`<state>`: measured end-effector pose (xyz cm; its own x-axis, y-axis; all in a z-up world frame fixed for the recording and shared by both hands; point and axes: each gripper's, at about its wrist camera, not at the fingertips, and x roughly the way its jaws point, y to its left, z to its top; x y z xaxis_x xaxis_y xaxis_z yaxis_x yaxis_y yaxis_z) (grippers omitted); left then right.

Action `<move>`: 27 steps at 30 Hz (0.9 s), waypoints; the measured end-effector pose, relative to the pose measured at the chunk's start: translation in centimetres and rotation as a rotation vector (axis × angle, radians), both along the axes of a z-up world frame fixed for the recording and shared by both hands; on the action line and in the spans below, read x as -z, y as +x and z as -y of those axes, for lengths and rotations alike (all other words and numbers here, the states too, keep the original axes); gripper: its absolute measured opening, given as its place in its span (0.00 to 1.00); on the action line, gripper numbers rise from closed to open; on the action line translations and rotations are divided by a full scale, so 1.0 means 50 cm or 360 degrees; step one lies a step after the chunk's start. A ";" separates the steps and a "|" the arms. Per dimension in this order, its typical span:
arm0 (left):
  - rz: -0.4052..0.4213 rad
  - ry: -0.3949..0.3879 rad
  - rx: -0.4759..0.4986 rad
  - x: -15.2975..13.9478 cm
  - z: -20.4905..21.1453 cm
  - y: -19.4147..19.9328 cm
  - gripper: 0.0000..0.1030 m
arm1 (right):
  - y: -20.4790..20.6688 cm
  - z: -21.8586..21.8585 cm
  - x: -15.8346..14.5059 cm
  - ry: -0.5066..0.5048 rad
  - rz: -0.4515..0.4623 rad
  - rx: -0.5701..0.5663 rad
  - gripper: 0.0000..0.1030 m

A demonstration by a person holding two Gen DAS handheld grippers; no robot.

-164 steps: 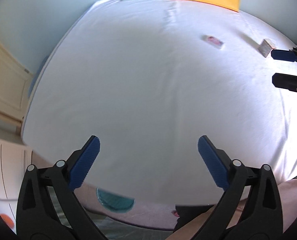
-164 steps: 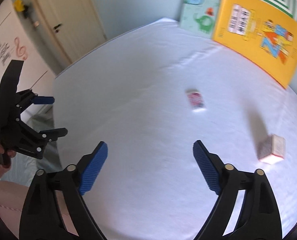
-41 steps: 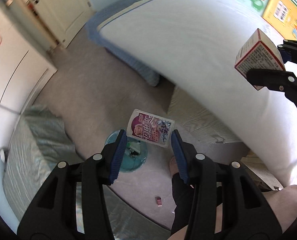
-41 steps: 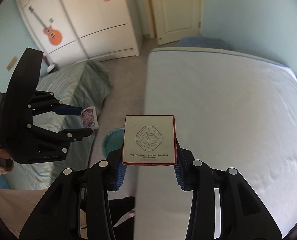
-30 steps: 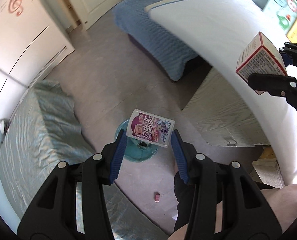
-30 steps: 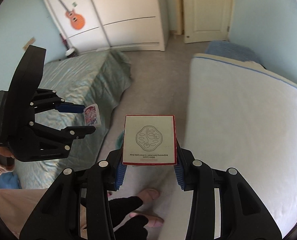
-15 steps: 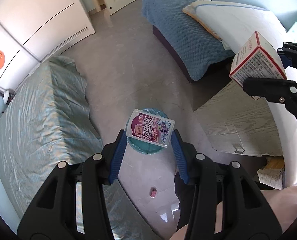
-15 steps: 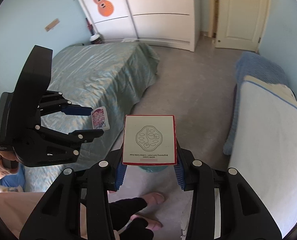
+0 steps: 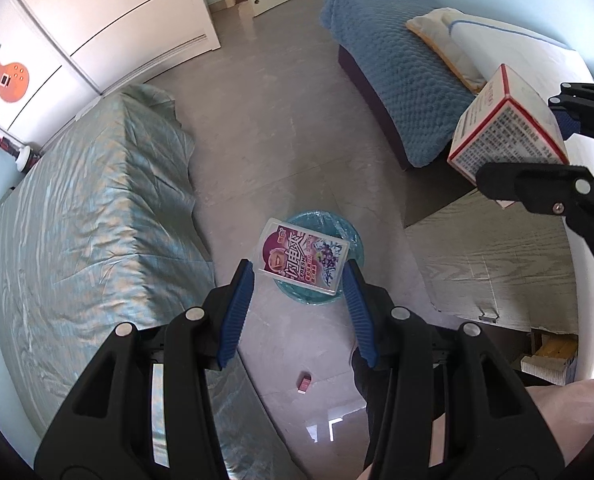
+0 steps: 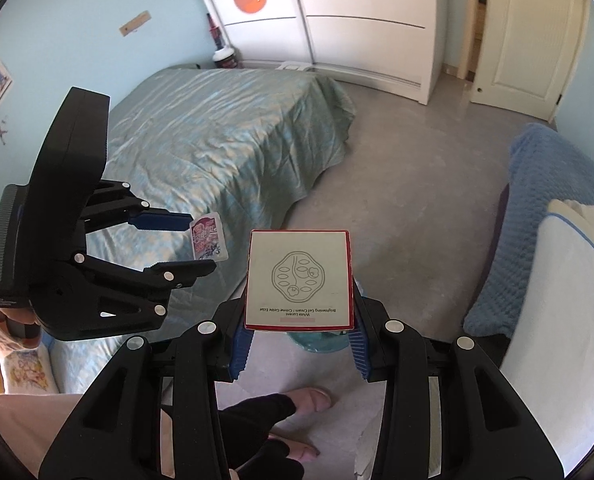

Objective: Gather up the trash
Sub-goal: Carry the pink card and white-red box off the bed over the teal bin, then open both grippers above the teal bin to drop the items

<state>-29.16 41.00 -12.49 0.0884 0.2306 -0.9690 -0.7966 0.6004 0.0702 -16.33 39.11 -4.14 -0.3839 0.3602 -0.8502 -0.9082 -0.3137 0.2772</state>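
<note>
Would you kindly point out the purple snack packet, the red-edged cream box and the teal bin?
purple snack packet (image 9: pixel 303 258), left wrist view, middle of its printed face.
red-edged cream box (image 10: pixel 299 278), right wrist view, centre of its white face.
teal bin (image 9: pixel 353 240), left wrist view, right rim.

Grey floor (image 9: pixel 281 128) bears a teal bin (image 9: pixel 351 240); small pink scrap (image 9: pixel 304 383) lies nearby.
</note>
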 end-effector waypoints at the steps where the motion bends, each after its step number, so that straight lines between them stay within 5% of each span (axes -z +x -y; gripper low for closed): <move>1: -0.0001 -0.0003 -0.0008 0.002 -0.003 -0.003 0.43 | -0.003 -0.004 0.002 -0.0003 -0.0005 -0.0005 0.40; 25: -0.0017 -0.0086 -0.0043 0.059 -0.079 0.004 0.45 | -0.007 -0.091 0.042 -0.0117 -0.0055 -0.0058 0.43; 26: -0.0025 -0.0096 -0.0039 0.063 -0.083 0.007 0.64 | -0.003 -0.096 0.043 -0.0132 -0.0068 -0.0052 0.48; 27: -0.0051 -0.0084 -0.0046 0.066 -0.086 0.009 0.87 | 0.002 -0.098 0.040 -0.0125 -0.0068 -0.0030 0.66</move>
<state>-28.73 45.27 -15.79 0.0514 0.1809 -0.9821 -0.8114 0.5809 0.0645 -16.23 43.99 -6.15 -0.4263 0.2856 -0.8583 -0.8892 -0.3066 0.3397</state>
